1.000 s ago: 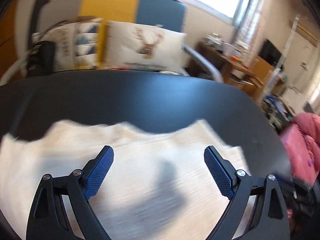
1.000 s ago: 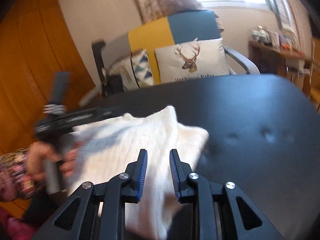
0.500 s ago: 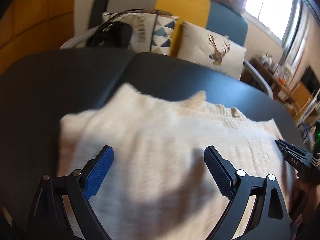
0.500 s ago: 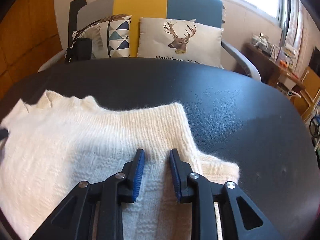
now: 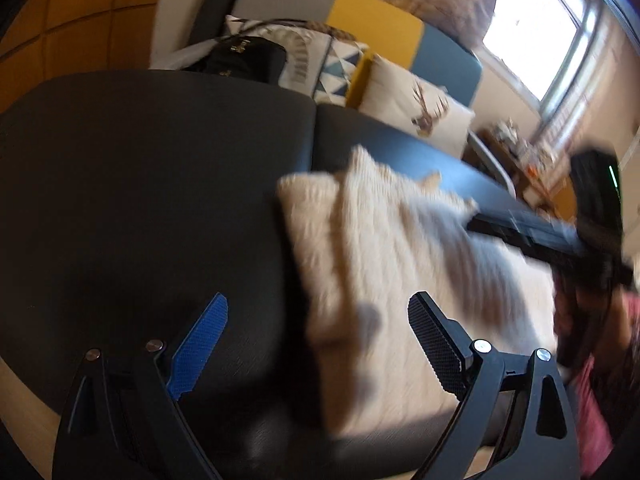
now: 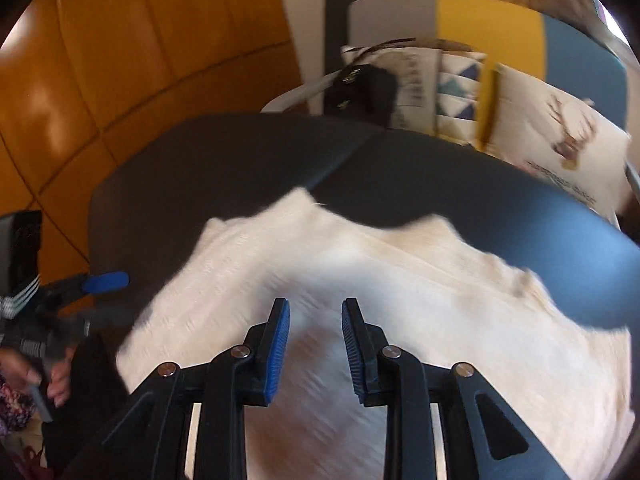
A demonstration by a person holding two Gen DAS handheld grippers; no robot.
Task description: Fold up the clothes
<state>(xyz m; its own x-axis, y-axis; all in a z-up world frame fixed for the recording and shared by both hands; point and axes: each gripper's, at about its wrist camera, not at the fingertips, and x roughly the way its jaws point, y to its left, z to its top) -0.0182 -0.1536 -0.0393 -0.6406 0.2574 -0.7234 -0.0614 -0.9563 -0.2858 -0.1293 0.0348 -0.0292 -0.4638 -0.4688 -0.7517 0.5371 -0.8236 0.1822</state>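
On the left there is bare room: the dark table [image 5: 140,200] lies uncovered from its rounded near-left rim up to the cream sweater [image 5: 384,280], whose folded left edge runs down the middle of the left wrist view. The left gripper [image 5: 318,332] hangs spread wide with nothing between its 2 fingers [image 5: 200,344], one over bare table, the other over knit. In the right wrist view the sweater [image 6: 400,280] fills the near table, its wavy far edge short of the table's [image 6: 240,152] back rim. The right gripper [image 6: 314,344] hovers above the knit, partly parted with a narrow gap and nothing held; contact with the cloth cannot be judged through the blur. Behind, a chair [image 6: 480,16] carries 2 cushions [image 6: 560,128].
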